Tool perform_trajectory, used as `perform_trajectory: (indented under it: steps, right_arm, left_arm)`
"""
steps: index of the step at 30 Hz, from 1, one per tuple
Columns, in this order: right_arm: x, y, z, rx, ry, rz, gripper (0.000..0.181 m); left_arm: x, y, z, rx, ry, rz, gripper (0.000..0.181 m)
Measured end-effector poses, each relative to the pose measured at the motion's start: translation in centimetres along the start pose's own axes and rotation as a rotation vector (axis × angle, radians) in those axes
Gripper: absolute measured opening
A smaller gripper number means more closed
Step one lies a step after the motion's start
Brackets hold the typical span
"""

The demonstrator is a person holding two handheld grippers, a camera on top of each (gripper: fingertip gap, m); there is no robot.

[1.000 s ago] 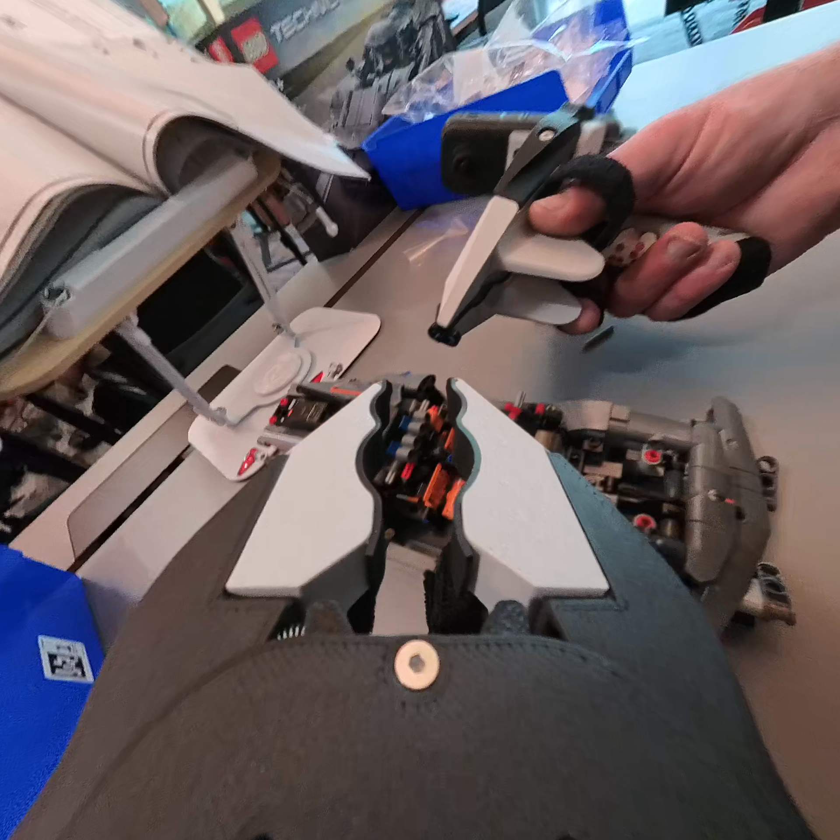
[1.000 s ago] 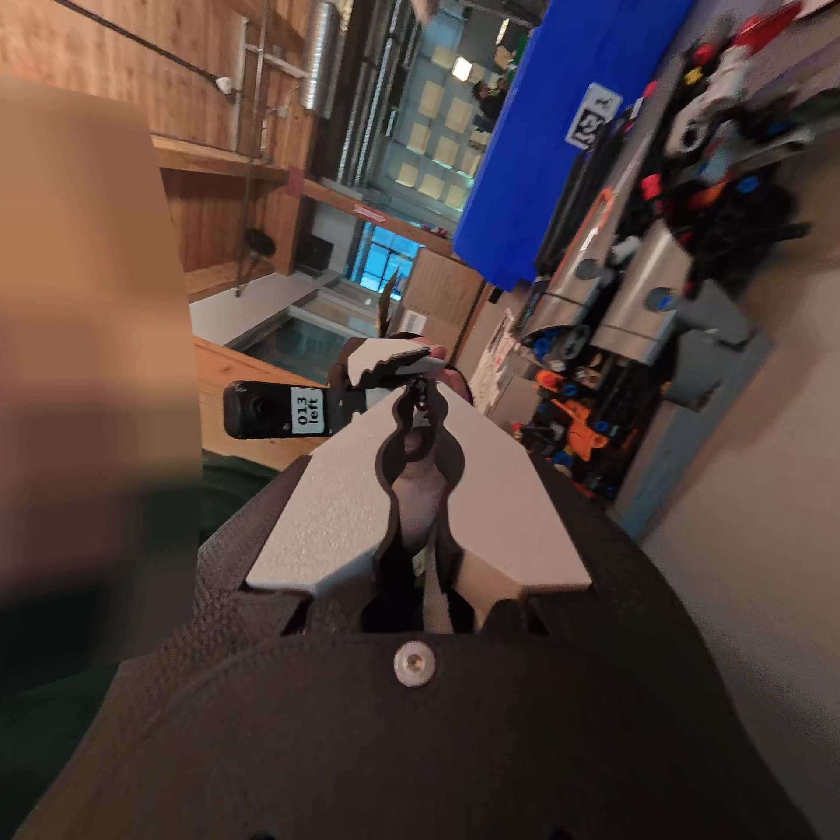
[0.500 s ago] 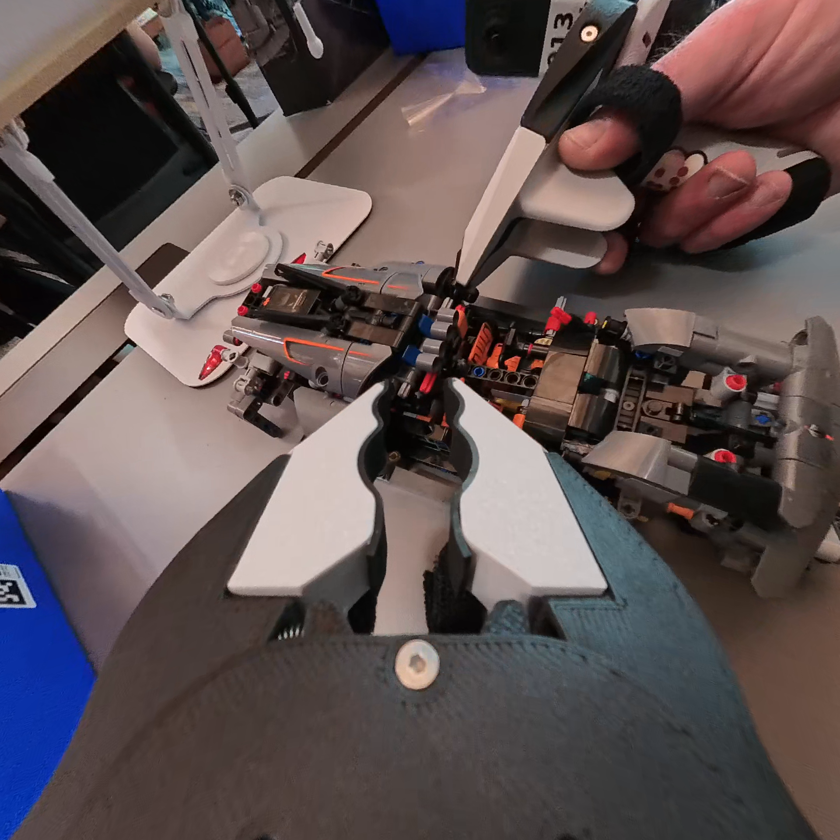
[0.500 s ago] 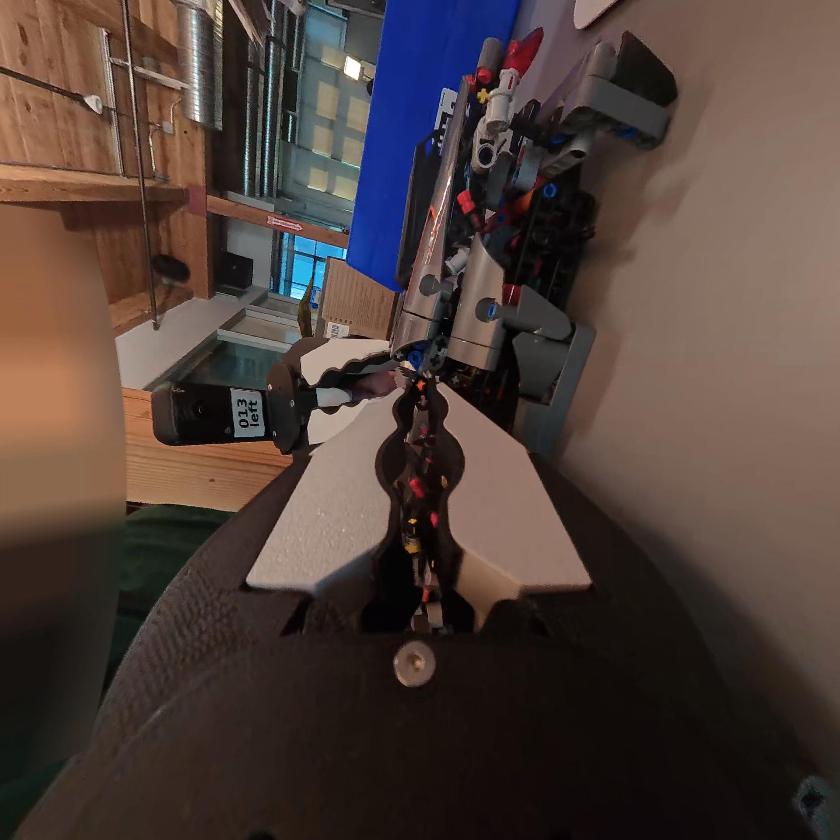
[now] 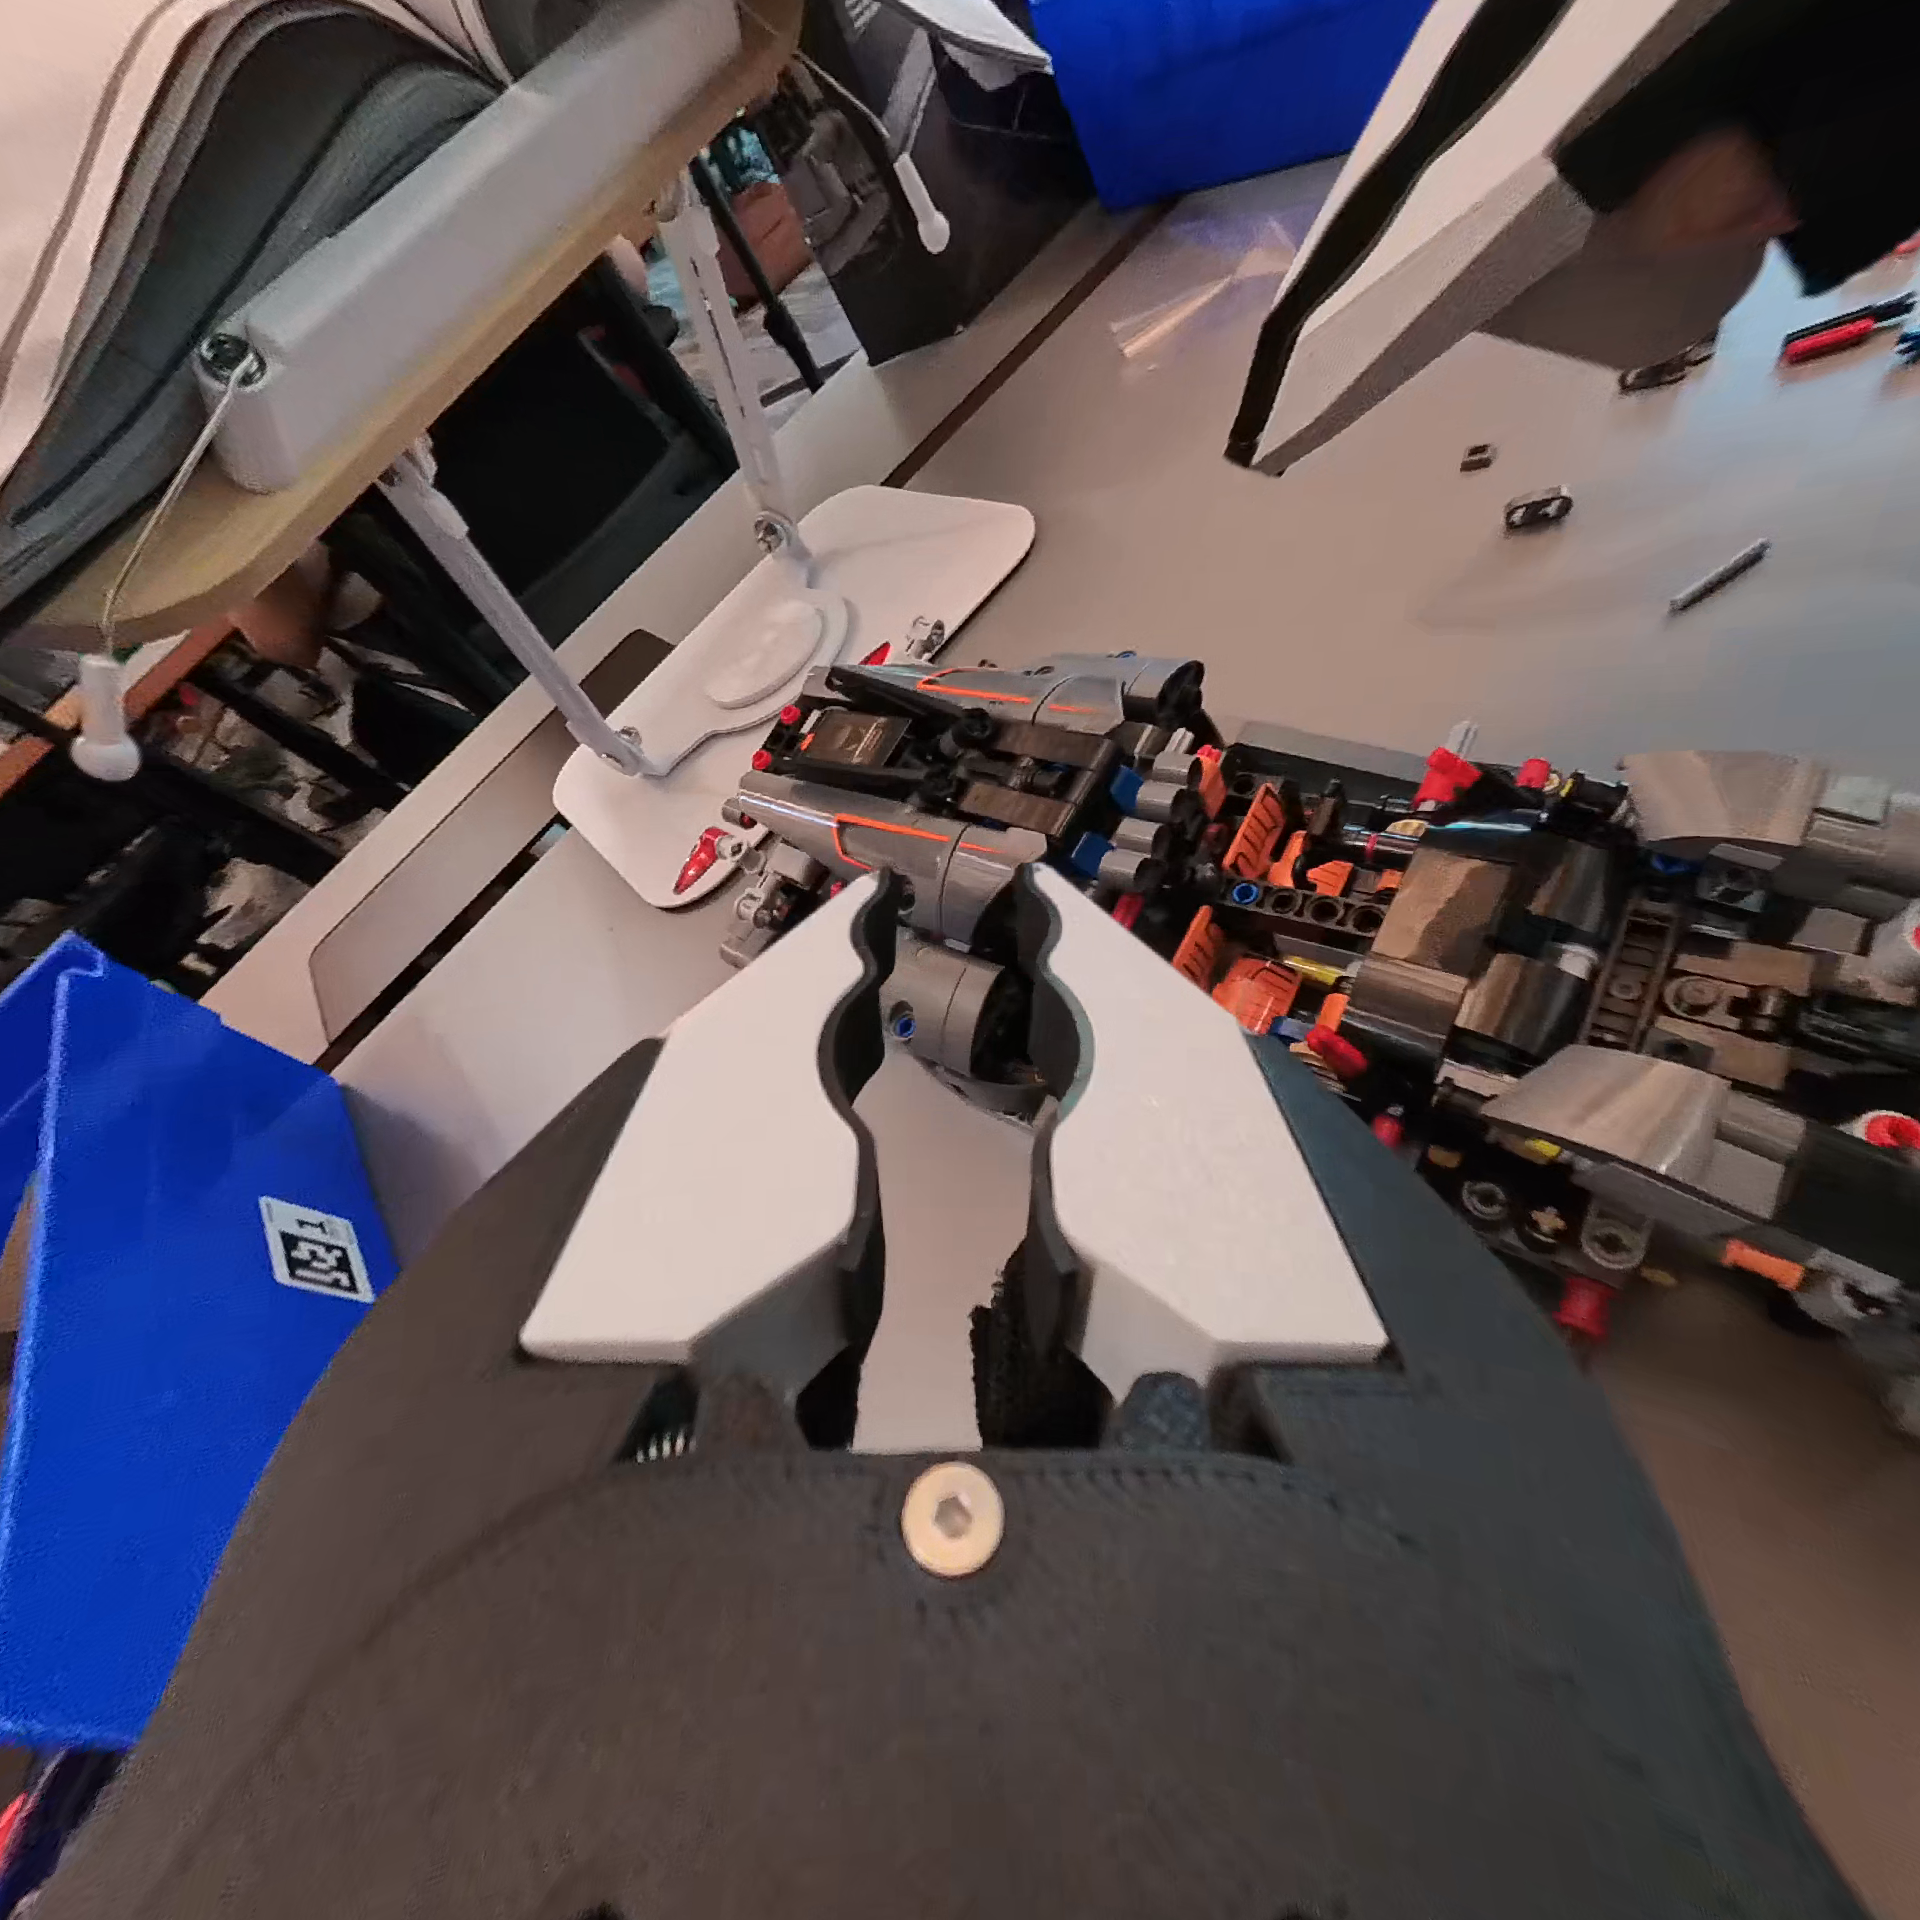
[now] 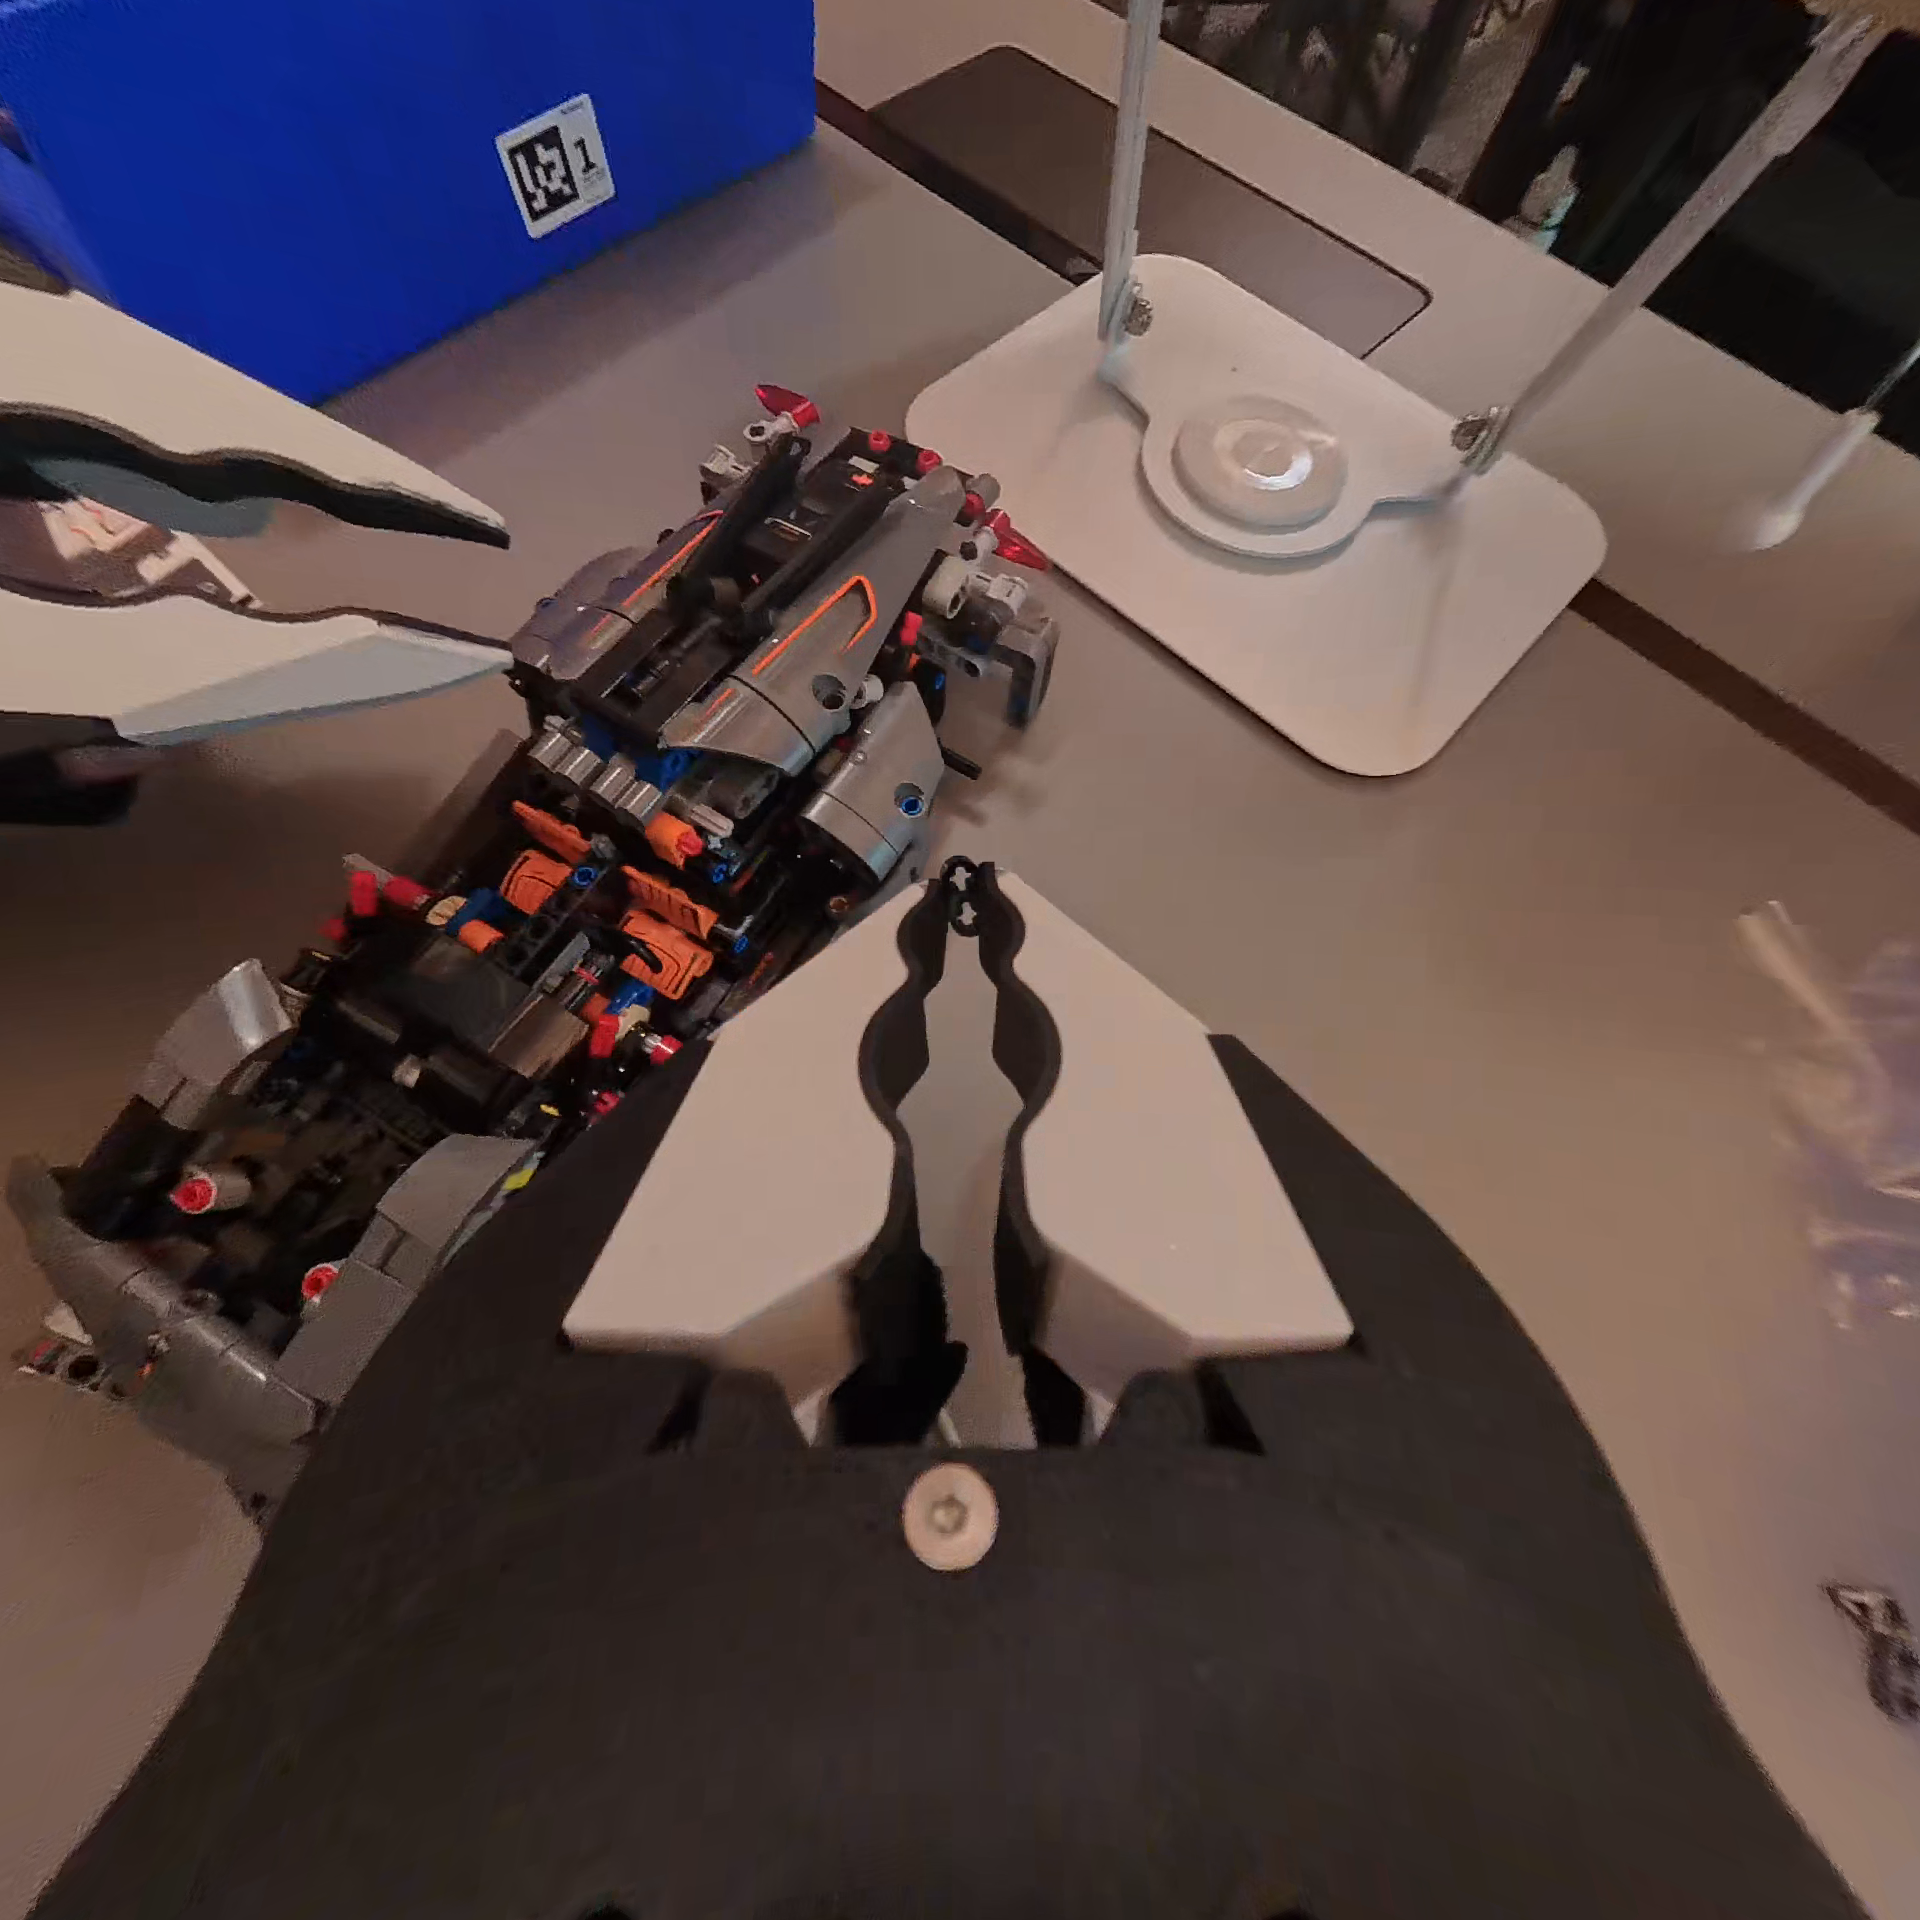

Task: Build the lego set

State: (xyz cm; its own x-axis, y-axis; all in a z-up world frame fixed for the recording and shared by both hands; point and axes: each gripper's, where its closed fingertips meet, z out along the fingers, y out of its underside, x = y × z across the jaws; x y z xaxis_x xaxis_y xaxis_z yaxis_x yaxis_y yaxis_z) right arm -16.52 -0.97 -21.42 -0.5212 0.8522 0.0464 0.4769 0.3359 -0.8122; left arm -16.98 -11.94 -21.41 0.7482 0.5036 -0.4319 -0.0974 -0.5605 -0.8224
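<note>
The grey, black and orange lego model lies on the table and also shows in the right wrist view. My left gripper is open, its fingers on either side of a grey curved panel at the model's front end. It enters the right wrist view from the left, its lower tip by the model's corner. My right gripper is shut on a small black lego piece, just right of the model. In the left wrist view it hangs above the table beyond the model.
A white stand base sits past the model's nose and carries a booklet overhead. A blue bin stands at the left. Loose small pieces and a clear plastic bag lie on the table to the right. My right fingertips sit around 12 cm from my left ones.
My right gripper has lifted off the model's middle and turned to look down at the table, still holding the black piece. My left gripper has moved toward the model's front end.
</note>
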Motion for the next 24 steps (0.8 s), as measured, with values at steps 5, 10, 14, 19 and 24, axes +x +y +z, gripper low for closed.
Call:
perform_trajectory:
  steps: [5,10,14,19,24]
  right_arm:
    - [0.5,0.1,-0.7,-0.006,0.086,-0.063,0.003]
    - [0.4,0.0,-1.5,-0.008,0.134,-0.116,0.003]
    - [0.1,0.4,-2.1,-0.018,0.143,-0.121,0.003]
    - [-0.5,0.8,-2.9,-0.021,0.152,-0.13,0.003]
    - [-1.0,1.1,-3.4,-0.024,0.146,-0.126,0.003]
  left_arm:
    - [-0.2,-0.3,0.0,-0.021,-0.052,0.035,0.022]
    - [-0.7,-0.4,-0.4,-0.053,-0.096,0.063,0.023]
    - [-1.4,-0.7,-1.0,-0.078,-0.136,0.046,0.025]
    - [-1.6,-1.2,-1.8,-0.11,-0.171,0.029,0.028]
    - [-2.0,-0.6,-2.3,-0.191,-0.214,-0.002,0.032]
